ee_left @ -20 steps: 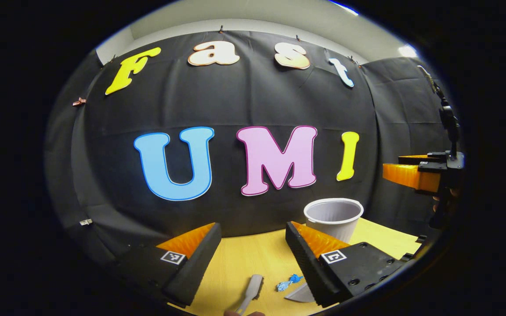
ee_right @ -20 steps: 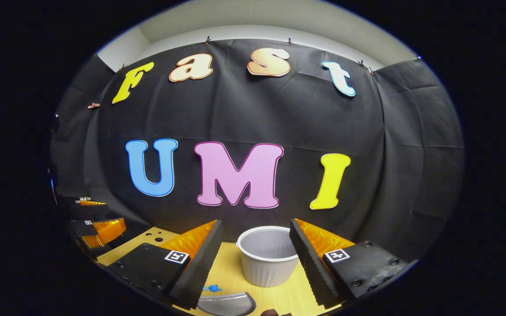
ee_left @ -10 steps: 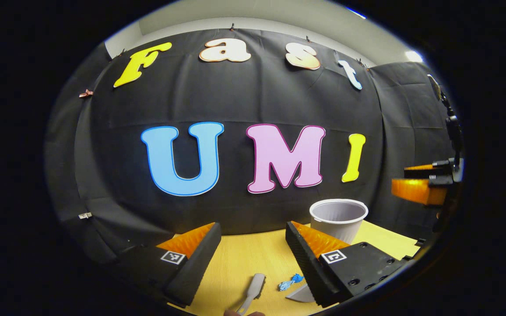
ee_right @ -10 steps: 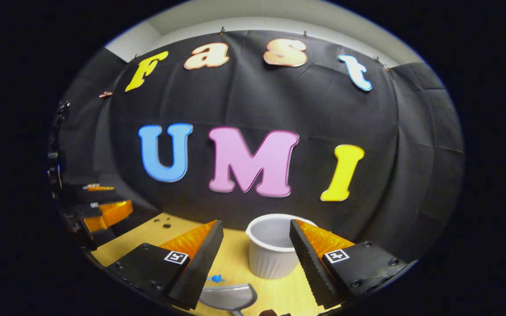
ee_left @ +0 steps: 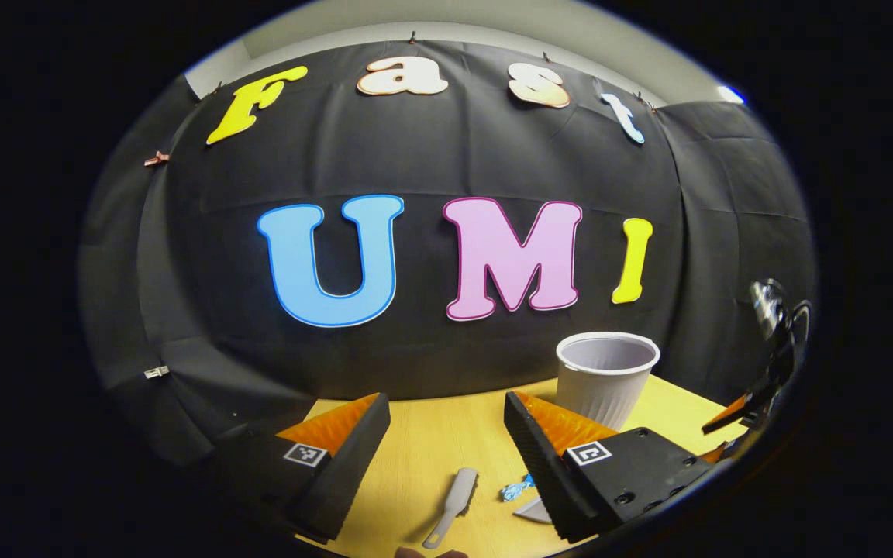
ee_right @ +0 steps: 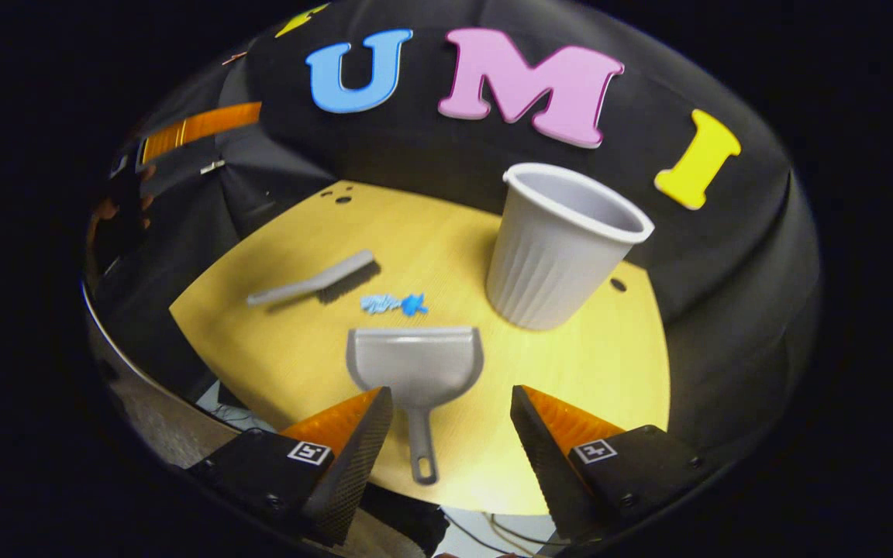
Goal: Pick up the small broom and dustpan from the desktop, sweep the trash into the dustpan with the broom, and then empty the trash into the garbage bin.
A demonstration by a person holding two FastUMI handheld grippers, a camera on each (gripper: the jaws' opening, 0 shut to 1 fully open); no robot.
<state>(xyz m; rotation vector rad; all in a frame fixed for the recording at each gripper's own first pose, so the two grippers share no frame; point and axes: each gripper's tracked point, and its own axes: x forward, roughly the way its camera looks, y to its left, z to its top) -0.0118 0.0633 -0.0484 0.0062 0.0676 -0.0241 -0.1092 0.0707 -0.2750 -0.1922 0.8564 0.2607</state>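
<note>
Black cloth walls the booth behind a round yellow desktop (ee_right: 276, 341), which the right gripper view now takes in almost whole; half a second ago that view faced the wall nearly level, so the right gripper (ee_right: 446, 430) has tipped steeply downward. Its fingers stand spread wide, gripping nothing, above the near edge of the desktop.

Largest on the wood is the garbage bin (ee_right: 559, 248), a white ribbed cup standing upright at about 1 o'clock from the desktop's middle. The grey dustpan (ee_right: 415, 364) lies flat near the middle, mouth toward the wall, its handle running back toward 6 o'clock between the right gripper's fingers. The small broom (ee_right: 318, 281) lies on its side at about 10 o'clock from the dustpan, apart from it. The trash (ee_right: 394, 304), a blue crumpled scrap, lies between broom and dustpan, just beyond the dustpan's mouth.

The left gripper (ee_left: 446, 453) has shifted little; its fingers are also spread and hold nothing. In its view the broom (ee_left: 454, 508) lies between them, and the bin (ee_left: 605, 376) has slid slightly toward 3 o'clock.
</note>
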